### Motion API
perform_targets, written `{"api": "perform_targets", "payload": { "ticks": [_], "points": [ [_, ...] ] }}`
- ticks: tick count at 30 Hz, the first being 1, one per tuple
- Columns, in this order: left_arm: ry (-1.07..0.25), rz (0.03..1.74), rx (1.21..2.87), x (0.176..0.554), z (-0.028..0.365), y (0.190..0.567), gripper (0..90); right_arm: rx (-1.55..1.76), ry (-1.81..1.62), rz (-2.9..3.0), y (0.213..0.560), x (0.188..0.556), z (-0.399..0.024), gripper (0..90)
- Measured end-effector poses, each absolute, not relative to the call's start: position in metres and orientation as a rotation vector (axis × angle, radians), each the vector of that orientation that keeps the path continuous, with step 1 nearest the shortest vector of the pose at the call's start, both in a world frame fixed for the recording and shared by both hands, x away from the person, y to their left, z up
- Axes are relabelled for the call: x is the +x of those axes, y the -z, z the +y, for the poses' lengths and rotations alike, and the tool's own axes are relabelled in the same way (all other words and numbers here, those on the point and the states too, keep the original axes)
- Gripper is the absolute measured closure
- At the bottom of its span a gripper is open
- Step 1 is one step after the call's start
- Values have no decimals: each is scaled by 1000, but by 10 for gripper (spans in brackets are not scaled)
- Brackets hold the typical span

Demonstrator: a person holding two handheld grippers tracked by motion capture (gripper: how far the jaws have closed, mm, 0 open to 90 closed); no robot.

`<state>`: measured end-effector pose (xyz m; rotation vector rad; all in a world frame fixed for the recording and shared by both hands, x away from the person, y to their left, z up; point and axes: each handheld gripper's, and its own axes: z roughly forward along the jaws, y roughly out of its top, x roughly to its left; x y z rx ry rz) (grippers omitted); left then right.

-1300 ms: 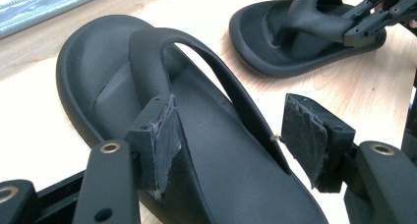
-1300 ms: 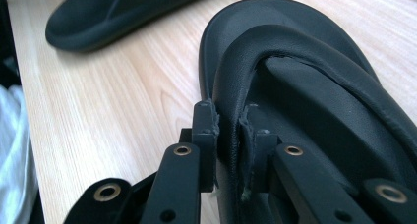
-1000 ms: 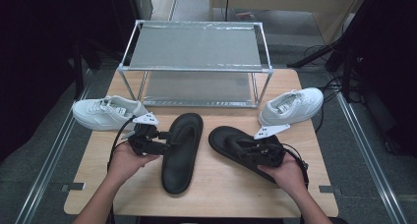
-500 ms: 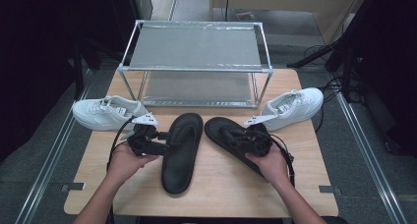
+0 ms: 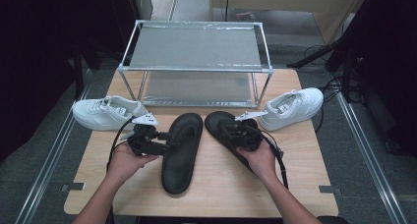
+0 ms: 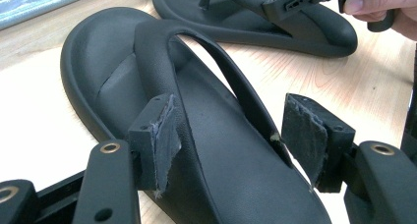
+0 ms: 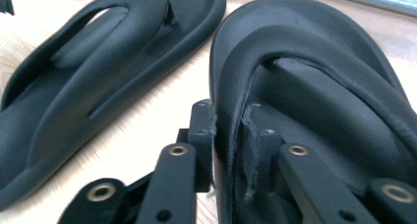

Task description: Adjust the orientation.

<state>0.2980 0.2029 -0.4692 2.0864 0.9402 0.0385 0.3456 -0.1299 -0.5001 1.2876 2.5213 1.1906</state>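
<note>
Two black flip-flops lay just before the metal rack (image 5: 196, 69) — left flip-flop (image 5: 181, 150) straddled by the left gripper (image 6: 231, 130), pads spread and apart; right flip-flop (image 5: 236, 135) had its edge between the right gripper (image 7: 231, 135) pads, which were just loosening.

Rack (image 5: 196, 69) blocks ahead; sneakers (image 5: 105, 113) flank both sides.
</note>
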Motion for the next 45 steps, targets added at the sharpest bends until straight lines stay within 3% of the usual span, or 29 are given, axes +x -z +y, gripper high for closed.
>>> {"api": "perform_targets", "payload": {
  "ticks": [4,8,15,16,19,25,31,38,45],
  "points": [
    [-37,944,2082,298,204,469,384,1300,-1259,2512,494,345,-135,633],
    [-44,941,2079,298,205,468,384,1291,-1305,2505,483,338,-146,619],
    [-48,949,2075,299,207,469,385,1230,-1378,2504,471,330,-168,726],
    [-54,954,2074,299,209,469,386,1225,-1370,2512,472,330,-174,805],
    [-54,964,2070,300,211,470,389,1217,-1342,2527,475,329,-178,879],
    [-25,1016,2050,304,219,474,417,1194,-1222,2559,485,333,-173,899],
    [-20,1048,2057,307,226,481,484,1173,-1136,2609,495,335,-162,887],
    [16,1055,2056,306,233,485,768,1159,-1134,2625,494,335,-156,897],
    [8,1114,2079,307,240,496,791,1125,-1151,2652,494,335,-146,896]
  ]
}}
